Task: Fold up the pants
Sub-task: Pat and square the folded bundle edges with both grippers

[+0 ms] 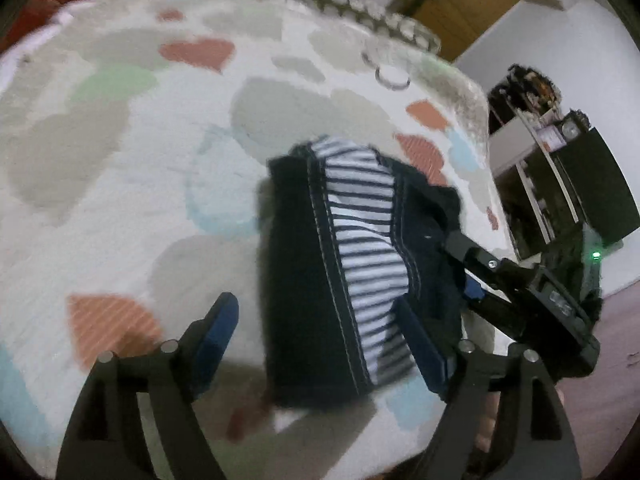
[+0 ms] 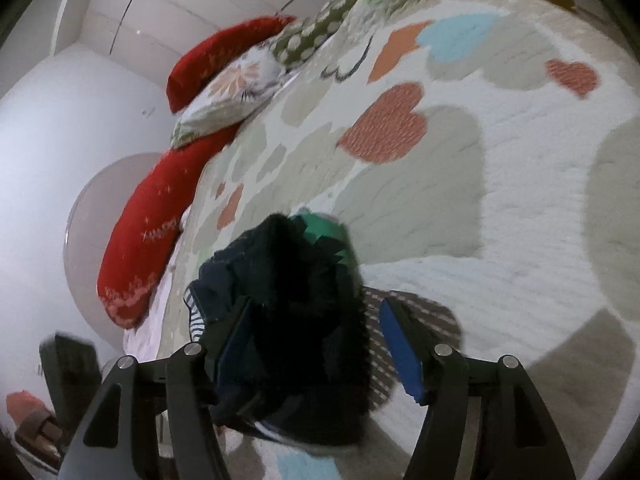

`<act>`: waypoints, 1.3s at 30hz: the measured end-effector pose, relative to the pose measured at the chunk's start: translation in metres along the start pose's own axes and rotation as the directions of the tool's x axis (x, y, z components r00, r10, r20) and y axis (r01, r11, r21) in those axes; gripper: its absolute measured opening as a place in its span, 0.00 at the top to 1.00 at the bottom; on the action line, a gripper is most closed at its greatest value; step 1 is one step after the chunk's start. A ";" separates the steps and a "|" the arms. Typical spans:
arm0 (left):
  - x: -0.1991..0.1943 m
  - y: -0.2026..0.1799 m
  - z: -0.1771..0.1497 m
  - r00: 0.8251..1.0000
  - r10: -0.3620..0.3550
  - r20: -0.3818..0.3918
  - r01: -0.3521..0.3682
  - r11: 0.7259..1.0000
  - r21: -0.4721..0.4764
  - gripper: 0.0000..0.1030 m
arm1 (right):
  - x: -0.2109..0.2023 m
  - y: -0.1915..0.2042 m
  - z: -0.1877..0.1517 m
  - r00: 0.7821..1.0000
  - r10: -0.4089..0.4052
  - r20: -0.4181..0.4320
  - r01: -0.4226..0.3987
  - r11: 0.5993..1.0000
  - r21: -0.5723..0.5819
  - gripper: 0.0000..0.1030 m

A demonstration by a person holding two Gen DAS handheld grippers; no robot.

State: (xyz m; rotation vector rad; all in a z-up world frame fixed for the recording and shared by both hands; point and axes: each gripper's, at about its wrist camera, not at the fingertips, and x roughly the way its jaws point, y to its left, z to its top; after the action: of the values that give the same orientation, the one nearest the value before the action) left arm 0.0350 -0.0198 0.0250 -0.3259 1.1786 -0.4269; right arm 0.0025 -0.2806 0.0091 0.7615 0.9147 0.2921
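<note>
The pants (image 1: 348, 280) are dark navy with a blue-and-white striped lining, bunched in a folded bundle above the bedspread (image 1: 120, 184). My left gripper (image 1: 320, 340) is open, its fingers wide apart on either side of the bundle's near end. My right gripper (image 1: 472, 272) shows in the left wrist view, reaching into the bundle's right edge. In the right wrist view the pants (image 2: 288, 320) fill the gap of my right gripper (image 2: 316, 344), whose jaws stand apart, the left pad against the cloth. A green patch (image 2: 324, 232) shows at the bundle's far end.
The bedspread (image 2: 500, 208) is white with heart shapes in red, beige and blue. Red pillows (image 2: 148, 232) and a floral pillow (image 2: 236, 96) lie along the bed's edge by a white wall. A dark shelf unit (image 1: 560, 184) stands beyond the bed's right edge.
</note>
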 end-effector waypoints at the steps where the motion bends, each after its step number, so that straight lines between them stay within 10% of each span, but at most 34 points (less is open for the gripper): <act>1: 0.008 0.002 0.004 1.000 -0.001 -0.019 0.001 1.000 -0.018 0.22 | 0.006 0.001 0.002 1.000 0.007 -0.013 -0.007 1.000 -0.004 0.33; 6: 0.008 -0.013 0.013 0.999 -0.029 -0.029 0.030 0.999 0.030 0.60 | 0.021 0.009 0.012 0.994 0.077 -0.074 -0.077 0.997 0.005 0.63; 16: -0.010 -0.034 0.055 0.998 0.042 0.048 -0.046 0.996 0.072 0.60 | 0.006 0.036 0.032 0.994 0.106 -0.027 -0.107 0.993 -0.052 0.66; 24: 0.019 -0.033 0.080 0.968 0.236 0.082 -0.244 0.965 0.100 0.48 | 0.024 0.041 0.064 0.999 0.046 -0.003 -0.046 0.996 -0.074 0.64; 28: 0.019 -0.015 0.071 0.981 0.189 0.052 -0.191 0.981 0.038 0.38 | 0.039 0.025 0.068 0.989 -0.149 0.014 0.150 0.985 -0.084 0.44; 33: -0.012 -0.006 0.044 0.980 0.175 0.091 -0.174 0.985 -0.016 0.31 | 0.008 0.026 0.060 0.978 -0.189 0.091 0.198 0.975 -0.100 0.43; 39: -0.049 -0.012 0.005 0.944 0.261 0.200 -0.264 0.964 -0.014 0.28 | -0.003 0.071 0.038 0.996 -0.033 0.081 0.051 0.970 -0.236 0.43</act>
State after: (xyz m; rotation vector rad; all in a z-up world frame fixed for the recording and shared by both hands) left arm 0.0223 -0.0061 0.0719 -0.1912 1.0043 -0.1633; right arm 0.0372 -0.2493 0.0750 0.5276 0.8055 0.3264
